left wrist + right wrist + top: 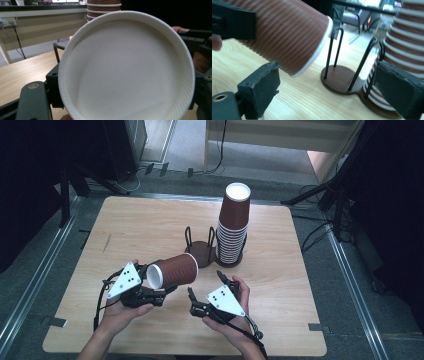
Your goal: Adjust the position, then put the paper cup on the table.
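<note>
On the table, toward the person from the cup holder: a single brown paper cup (pixel 172 270) is held off the wood, lying on its side.
Landmark: the cup holder (pixel 207 251) is a dark double base with wire hoops; its left ring stands empty and its right ring carries the tall cup stack (pixel 233 227).
Left gripper: the left gripper (pixel 156 287) has its jaws closed on the cup at its base end, one jaw above and one below, as the high view and the right gripper view suggest.
Cup attitude: the white base faces the left gripper's camera, the open rim points toward the holder, just short of the empty ring.
Right gripper: the right gripper (pixel 206 290) sits just on the person's side of the holder, jaws spread apart and holding nothing; in its own view the cup hangs above its left jaw.
Risk, crushing: thin paper walls would likely buckle if the hold tightens.
Risk, slipping: a hold so near the base may let the cup tilt or drop.
Risk, collision: swinging the rim forward could catch a wire hoop or nudge the stack, which looks tall enough to topple.
Risk, hand-over: the open jaws closing off-centre could knock the cup loose.
</note>
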